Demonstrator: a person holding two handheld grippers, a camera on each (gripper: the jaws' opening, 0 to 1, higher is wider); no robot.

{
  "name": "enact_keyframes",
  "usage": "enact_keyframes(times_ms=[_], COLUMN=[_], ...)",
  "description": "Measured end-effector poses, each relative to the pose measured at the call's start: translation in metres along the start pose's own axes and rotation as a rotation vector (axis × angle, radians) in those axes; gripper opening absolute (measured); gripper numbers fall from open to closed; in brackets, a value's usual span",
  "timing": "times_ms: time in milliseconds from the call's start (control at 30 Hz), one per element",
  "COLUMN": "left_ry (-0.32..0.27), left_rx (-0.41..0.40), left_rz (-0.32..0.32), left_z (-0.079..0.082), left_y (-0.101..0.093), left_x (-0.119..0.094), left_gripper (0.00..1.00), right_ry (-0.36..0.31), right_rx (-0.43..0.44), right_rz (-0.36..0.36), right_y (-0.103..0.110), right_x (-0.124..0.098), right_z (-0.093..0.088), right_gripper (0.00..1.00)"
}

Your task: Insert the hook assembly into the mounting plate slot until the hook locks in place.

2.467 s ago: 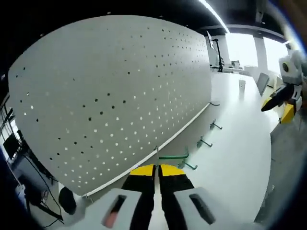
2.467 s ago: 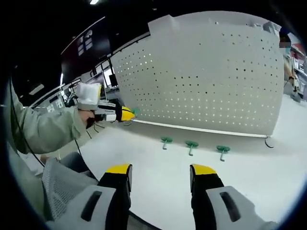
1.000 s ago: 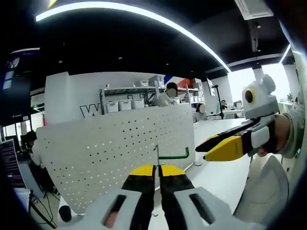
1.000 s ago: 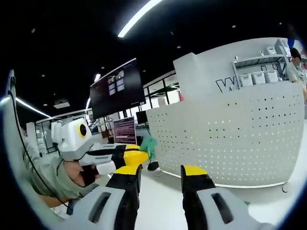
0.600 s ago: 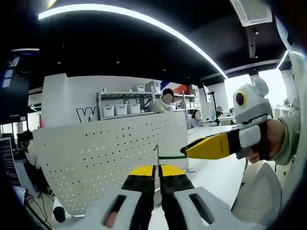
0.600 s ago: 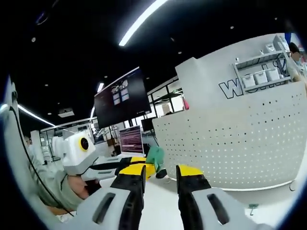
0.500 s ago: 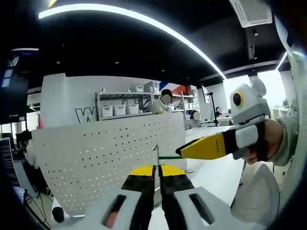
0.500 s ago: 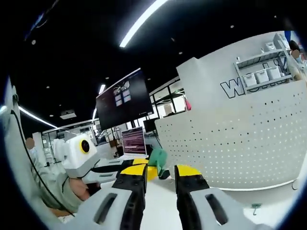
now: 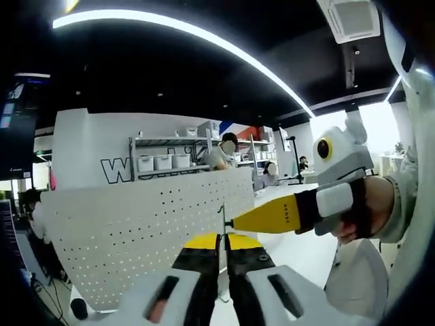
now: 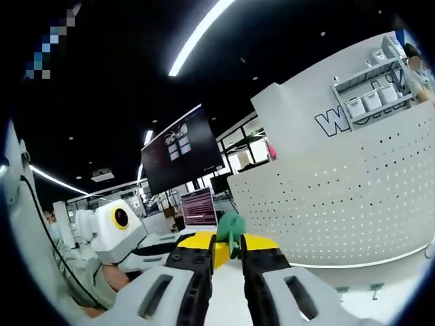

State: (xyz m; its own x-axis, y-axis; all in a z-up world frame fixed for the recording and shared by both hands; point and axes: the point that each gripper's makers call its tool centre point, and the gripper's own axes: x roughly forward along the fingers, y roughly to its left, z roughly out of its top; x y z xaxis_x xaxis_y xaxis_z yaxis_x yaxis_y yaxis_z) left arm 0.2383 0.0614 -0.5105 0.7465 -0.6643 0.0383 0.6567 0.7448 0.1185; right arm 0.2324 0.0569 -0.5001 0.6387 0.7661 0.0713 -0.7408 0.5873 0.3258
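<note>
L gripper [image 9: 222, 239] jaws together, clamped on the thin stem of the green hook [image 10: 229, 229] – in left gripper view the stem [image 9: 222, 219] rises as a thin upright wire just above the yellow tips. R gripper [image 10: 227, 252] jaws nearly closed around the hook's green disc end in right gripper view; disc sits between and just above the yellow tips, looks pinched, contact not fully clear. In left gripper view the R gripper [image 9: 234, 222] comes in from the right, yellow jaw tip meeting the hook stem, held by a hand [image 9: 363, 210] in a pale sleeve. In right gripper view the L gripper [image 10: 204, 246] enters from the left w/ white body, yellow tip right beside the hook. Both grippers held up in the air, hook well apart from the white pegboard [image 9: 143, 238] – the mounting plate – which stands upright on a white table [image 10: 380, 275]; rows of small holes across it, a white strip along its bottom edge. Two more small green hooks [image 10: 373, 288] lie on the table near the board's base in right gripper view. Room: dark ceiling w/ long curved light strip [image 9: 204, 37], ceiling AC vent [image 9: 353, 19], white wall w/ big letters, shelving w/ white bins [image 9: 160, 161], people behind the board, bright windows far right. Right gripper view also has a big dark wall screen [image 10: 182, 151] and a monitor [image 10: 198, 206] below it.
</note>
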Motion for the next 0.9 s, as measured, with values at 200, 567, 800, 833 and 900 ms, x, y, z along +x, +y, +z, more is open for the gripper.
enact_keyframes(times_ms=[200,567,800,833,900], left_ry=[-0.014,-0.021,-0.014,-0.014,-0.011], left_rx=[0.007,0.006,0.001,0.000,-0.002], left_rz=[-0.008,-0.015,-0.009,-0.009,-0.007], left_z=[0.0049,0.0077,0.0050,0.0049,0.0043], left_y=[-0.0025,-0.0045,-0.0043,-0.0043,-0.0042], left_x=[-0.0002,-0.0020,-0.0032,-0.0034,-0.0040], left_gripper=[0.03,0.03,0.03,0.03,0.03], right_ry=[-0.017,-0.027,-0.022,-0.022,-0.020], right_rx=[0.038,0.027,0.001,-0.004,0.000], right_rz=[0.010,0.003,0.000,-0.001,-0.001], right_y=[0.0025,0.0037,0.0065,0.0063,0.0060], right_x=[-0.0009,-0.0012,-0.0006,-0.0004,0.0001], right_z=[0.0023,0.0038,0.0009,0.0009,0.0002], right_gripper=[0.11,0.03,0.02,0.02,0.02])
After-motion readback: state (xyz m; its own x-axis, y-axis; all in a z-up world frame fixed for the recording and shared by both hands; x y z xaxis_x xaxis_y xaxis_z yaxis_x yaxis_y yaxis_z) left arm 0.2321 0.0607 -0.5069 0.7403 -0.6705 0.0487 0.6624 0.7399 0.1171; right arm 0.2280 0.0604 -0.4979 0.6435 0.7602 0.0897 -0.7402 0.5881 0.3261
